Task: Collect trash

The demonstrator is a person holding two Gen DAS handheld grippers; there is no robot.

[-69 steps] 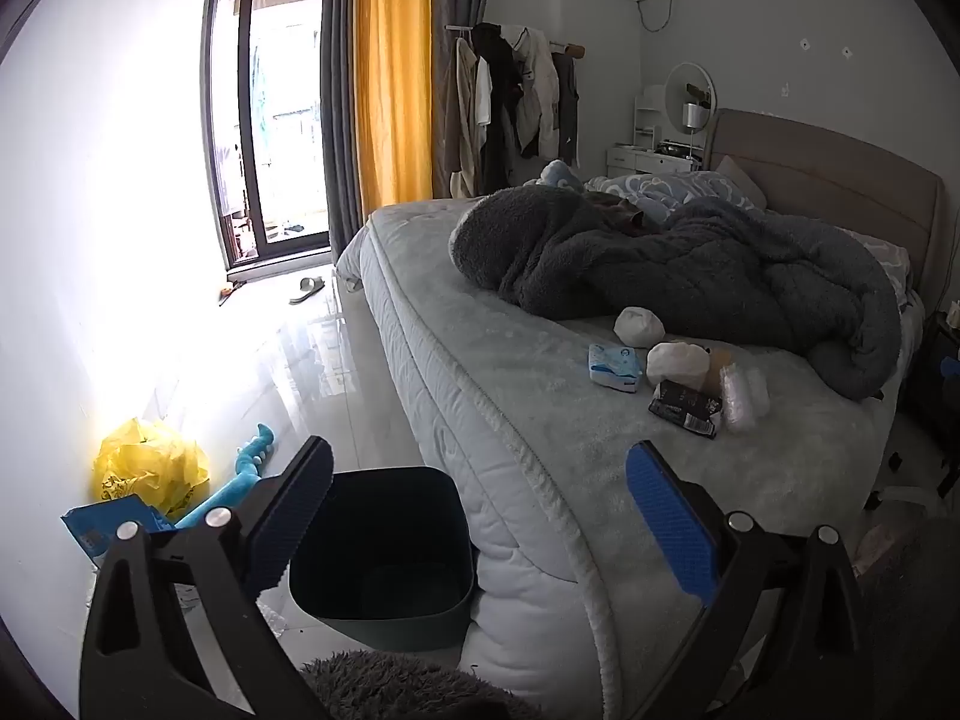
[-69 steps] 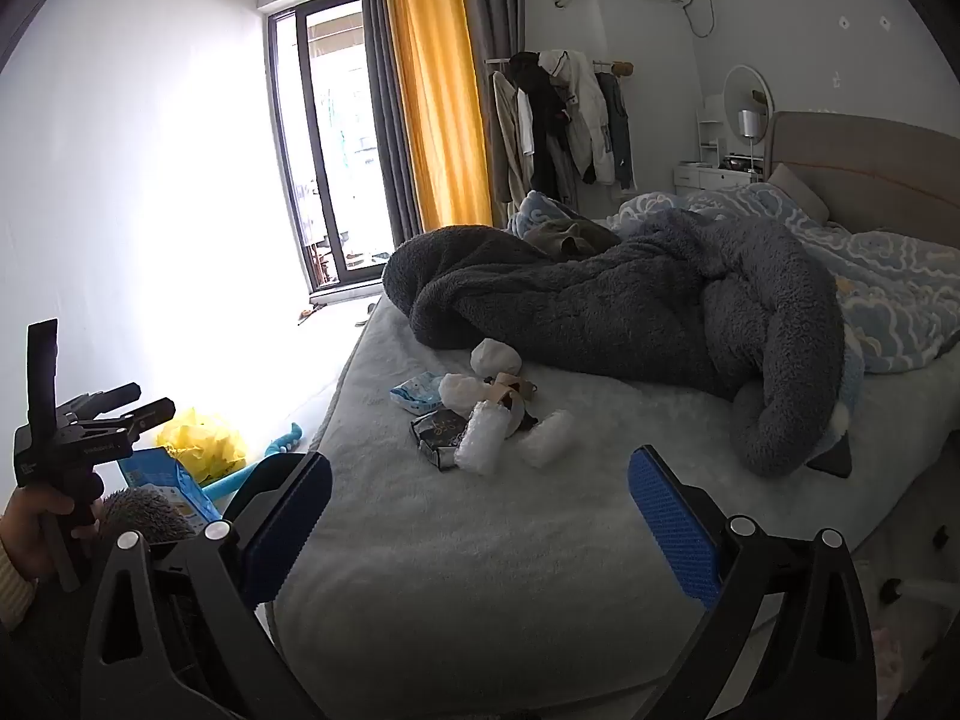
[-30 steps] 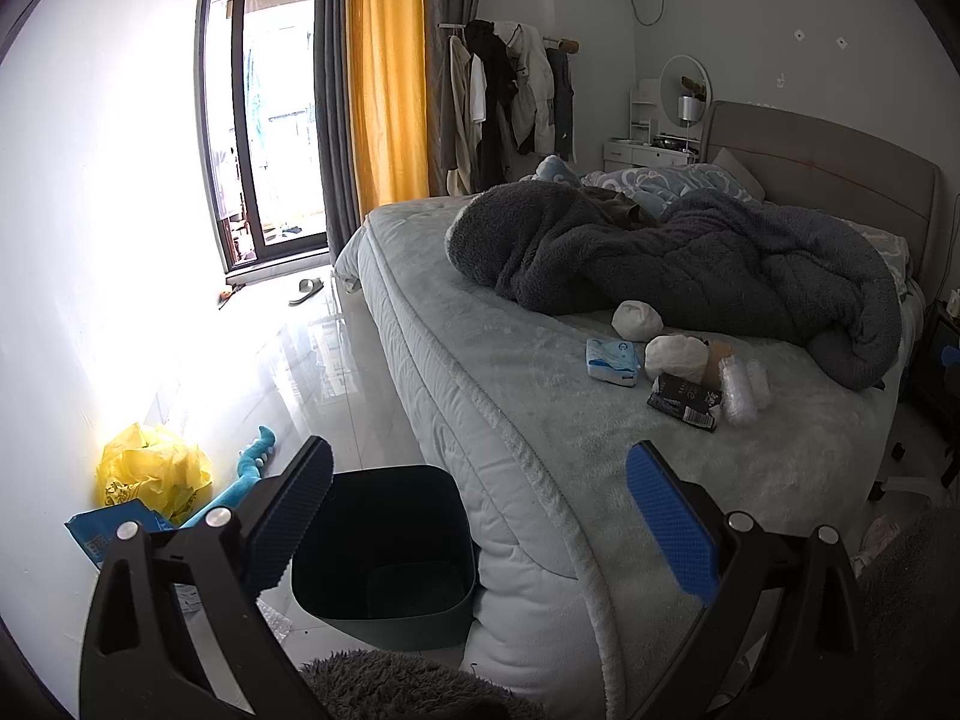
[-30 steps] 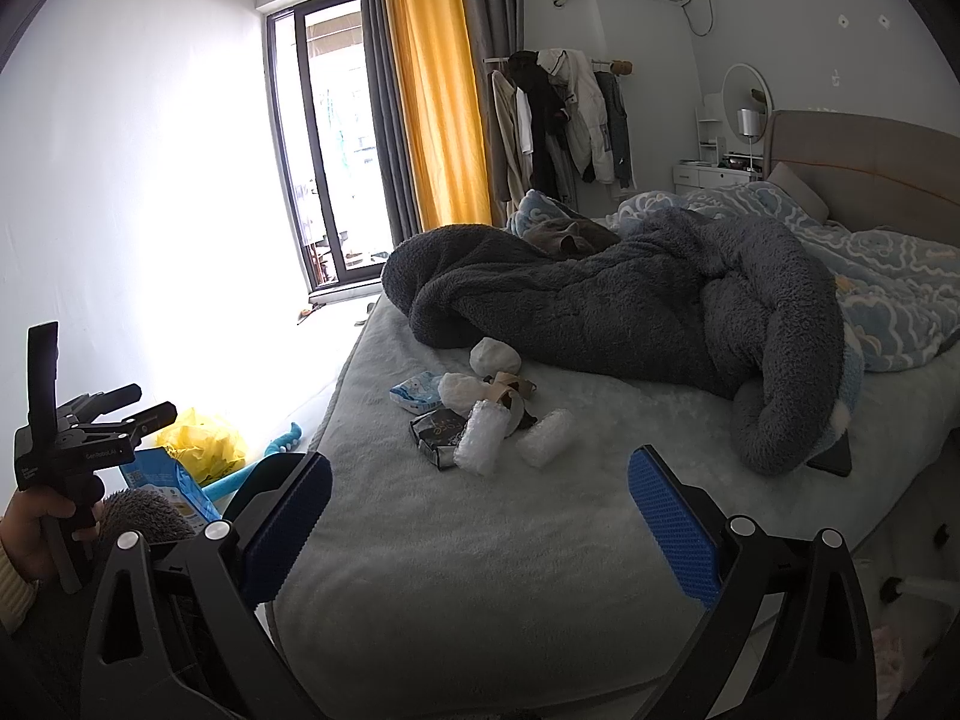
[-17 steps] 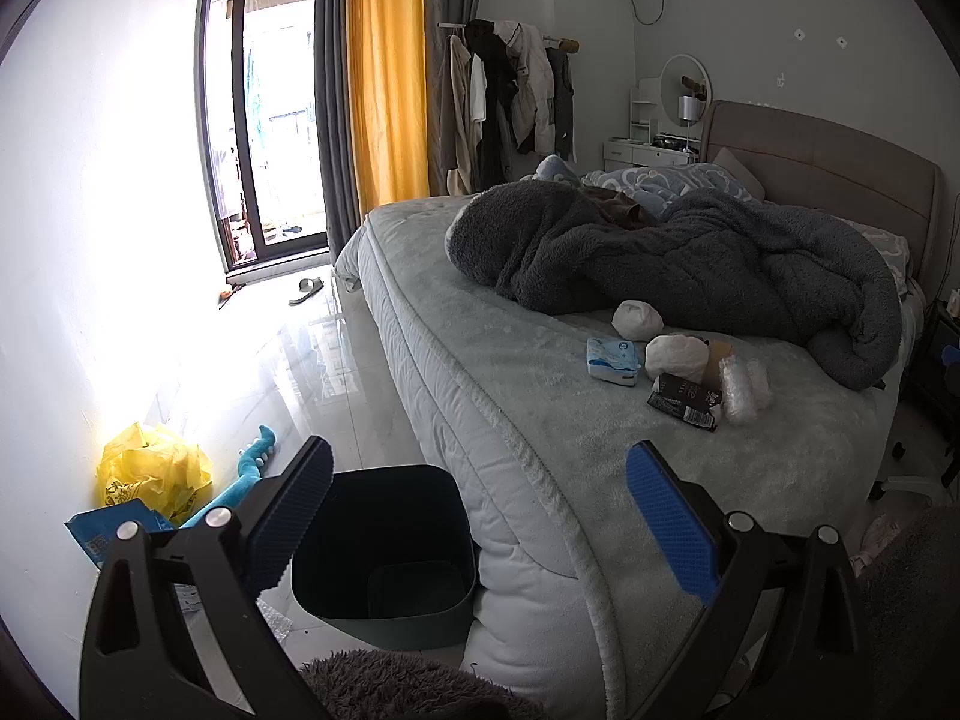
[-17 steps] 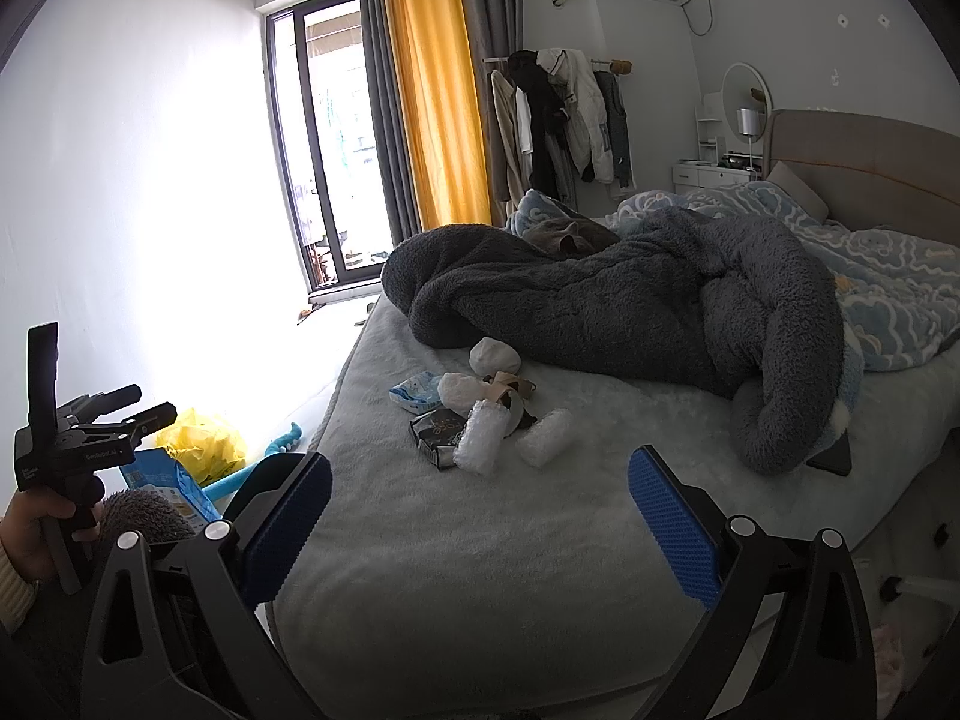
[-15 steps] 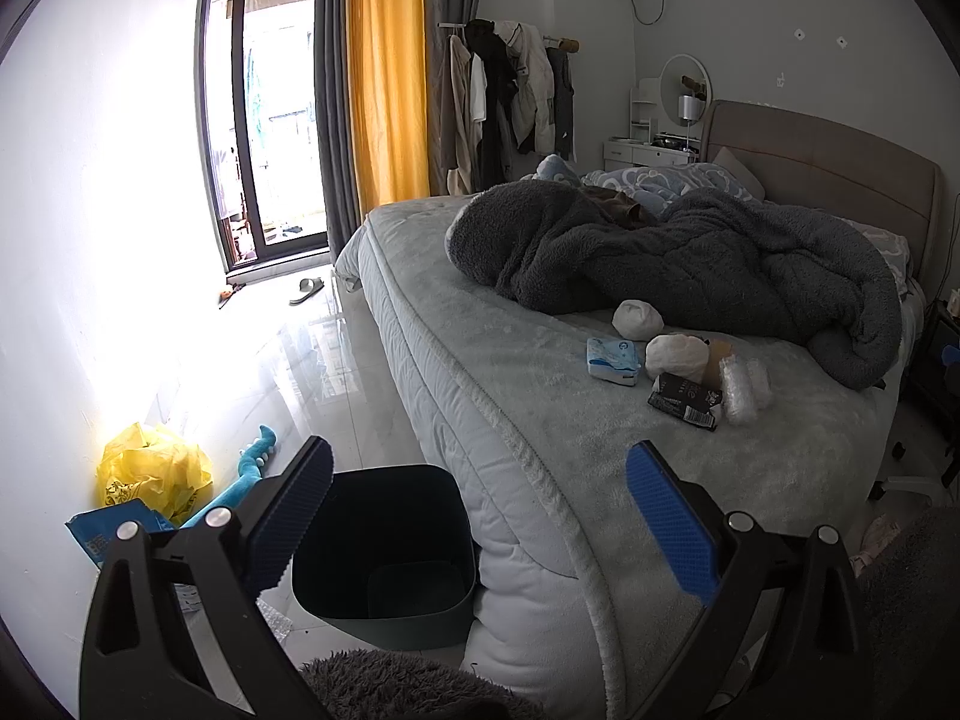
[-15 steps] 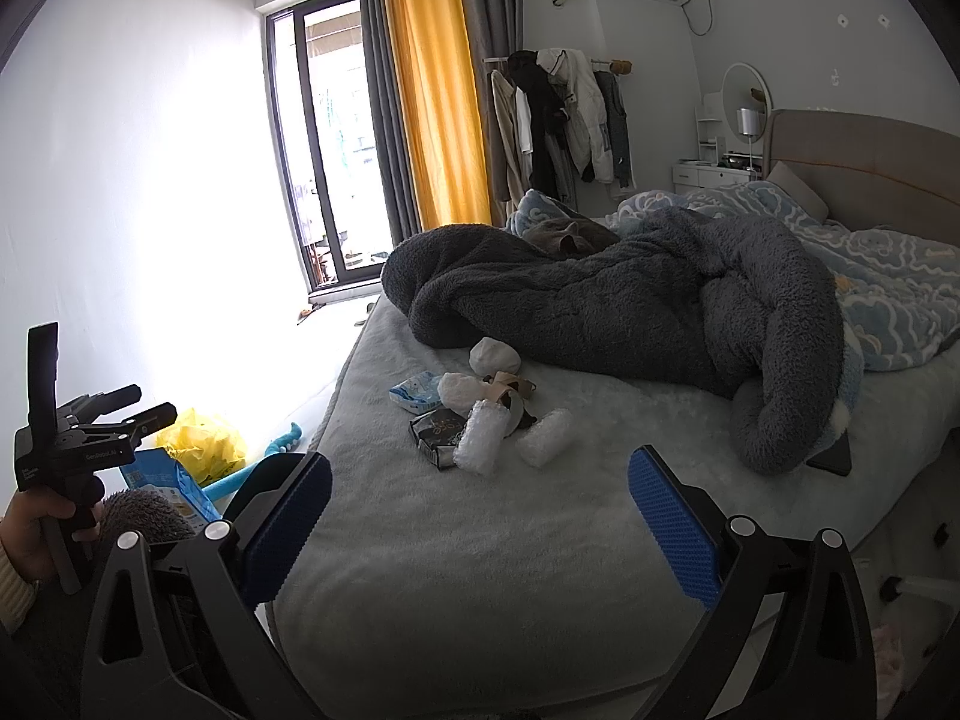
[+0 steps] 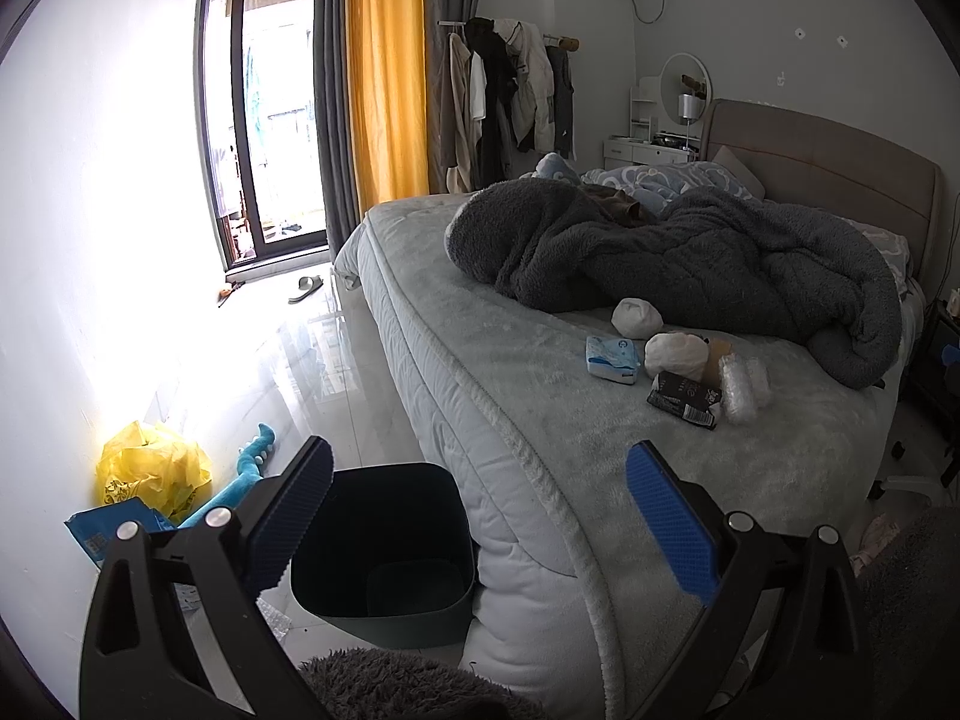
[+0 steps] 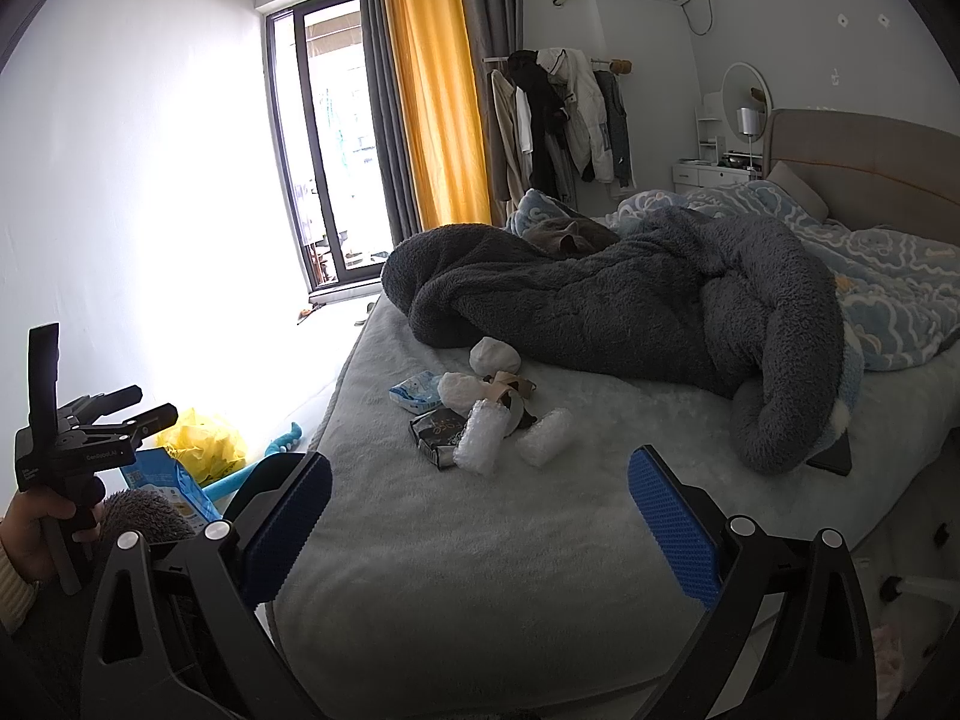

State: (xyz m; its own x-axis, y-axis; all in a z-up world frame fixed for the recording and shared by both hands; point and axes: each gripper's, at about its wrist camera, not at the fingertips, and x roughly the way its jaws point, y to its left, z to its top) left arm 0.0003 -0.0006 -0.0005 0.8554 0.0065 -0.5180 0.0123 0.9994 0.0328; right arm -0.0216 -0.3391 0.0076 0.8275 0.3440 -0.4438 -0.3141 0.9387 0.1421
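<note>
Grey blanket (image 10: 630, 300) lies just behind trash pile (image 10: 480, 414).

To my left a tall window (image 9: 264, 120) glares white beside a yellow curtain (image 9: 384, 66), with coats (image 10: 558, 120) hung on a rail further along. A grey fleece blanket (image 10: 630, 294) lies heaped across the bed (image 9: 480, 360). Down on the glossy floor I see a yellow bag (image 9: 153, 468), a blue toy (image 9: 246, 474) and one slipper (image 9: 306, 283).
</note>
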